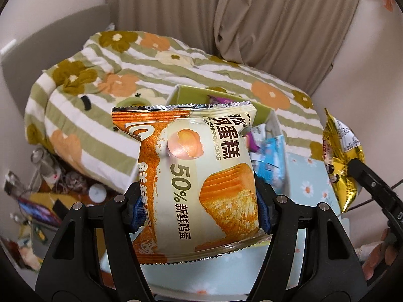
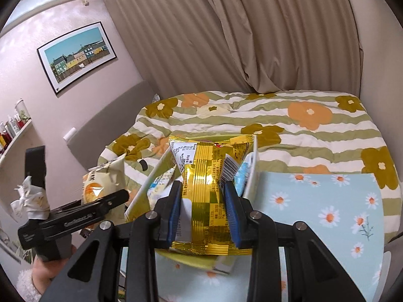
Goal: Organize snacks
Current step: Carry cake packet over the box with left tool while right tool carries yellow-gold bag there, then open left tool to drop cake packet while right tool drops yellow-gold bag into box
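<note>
My left gripper [image 1: 199,211] is shut on an orange-and-cream chiffon cake packet [image 1: 199,176] and holds it upright in the air in front of the green-lined box [image 1: 186,95]. The packet also shows in the right wrist view [image 2: 105,178], with the left gripper [image 2: 100,206] below it. My right gripper [image 2: 204,214] is shut on a gold foil snack packet [image 2: 206,188], held just over the box [image 2: 254,161], which holds several blue and white packets [image 2: 161,183]. The gold packet [image 1: 340,161] shows at the right of the left wrist view.
The box stands on a light blue daisy-print surface [image 2: 314,201] in front of a bed with a green-striped flowered quilt [image 2: 277,125]. Beige curtains [image 2: 226,37] hang behind. A cluttered side table with bottles [image 1: 45,166] lies lower left. A wall shelf [image 2: 15,130] is at left.
</note>
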`<state>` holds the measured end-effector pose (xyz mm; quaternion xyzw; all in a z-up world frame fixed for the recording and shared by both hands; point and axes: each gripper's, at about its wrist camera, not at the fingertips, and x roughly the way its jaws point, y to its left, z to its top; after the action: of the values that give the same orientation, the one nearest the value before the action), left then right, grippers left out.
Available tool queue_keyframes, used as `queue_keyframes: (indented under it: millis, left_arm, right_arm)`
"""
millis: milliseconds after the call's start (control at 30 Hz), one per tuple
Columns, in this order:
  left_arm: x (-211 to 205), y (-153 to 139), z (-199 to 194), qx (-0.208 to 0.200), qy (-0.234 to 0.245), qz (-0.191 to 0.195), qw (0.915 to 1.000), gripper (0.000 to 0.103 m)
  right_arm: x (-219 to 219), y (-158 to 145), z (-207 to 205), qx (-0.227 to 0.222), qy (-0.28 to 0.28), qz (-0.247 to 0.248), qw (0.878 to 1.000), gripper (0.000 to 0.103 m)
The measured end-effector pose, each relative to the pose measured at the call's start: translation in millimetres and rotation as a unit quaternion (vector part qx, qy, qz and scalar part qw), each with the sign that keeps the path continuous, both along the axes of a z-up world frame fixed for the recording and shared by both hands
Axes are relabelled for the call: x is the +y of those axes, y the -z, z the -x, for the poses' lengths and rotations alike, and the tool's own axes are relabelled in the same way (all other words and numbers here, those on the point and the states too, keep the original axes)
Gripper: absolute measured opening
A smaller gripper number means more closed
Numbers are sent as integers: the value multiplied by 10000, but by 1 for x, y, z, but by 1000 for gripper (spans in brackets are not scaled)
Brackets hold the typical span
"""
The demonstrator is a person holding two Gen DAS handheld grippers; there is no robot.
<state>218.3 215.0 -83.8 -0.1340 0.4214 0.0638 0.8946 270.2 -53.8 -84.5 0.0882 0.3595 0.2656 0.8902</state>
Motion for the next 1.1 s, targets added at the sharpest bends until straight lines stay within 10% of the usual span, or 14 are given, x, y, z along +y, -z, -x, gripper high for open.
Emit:
queue_keyframes:
  millis: [167, 233, 967, 1033, 1100]
  left_arm:
    - [24, 30, -24, 211, 274, 263, 9991, 74]
    - [32, 40, -31, 349, 379, 311, 9982, 96]
    - [43, 8, 0, 41, 730, 73, 9973, 97]
    - [42, 8, 1, 43, 744, 44, 9972, 97]
    - [38, 7, 5, 29, 742, -73, 9972, 97]
  right_arm:
    - [26, 8, -9, 126, 227, 94, 9996, 31]
    - [33, 12, -10, 190, 328, 127, 9992, 31]
    - [66, 18, -57, 656, 487, 435, 9957, 32]
    - [69, 24, -60, 724, 488, 404, 9954, 51]
    - [69, 27, -57, 718, 553, 456, 9948, 95]
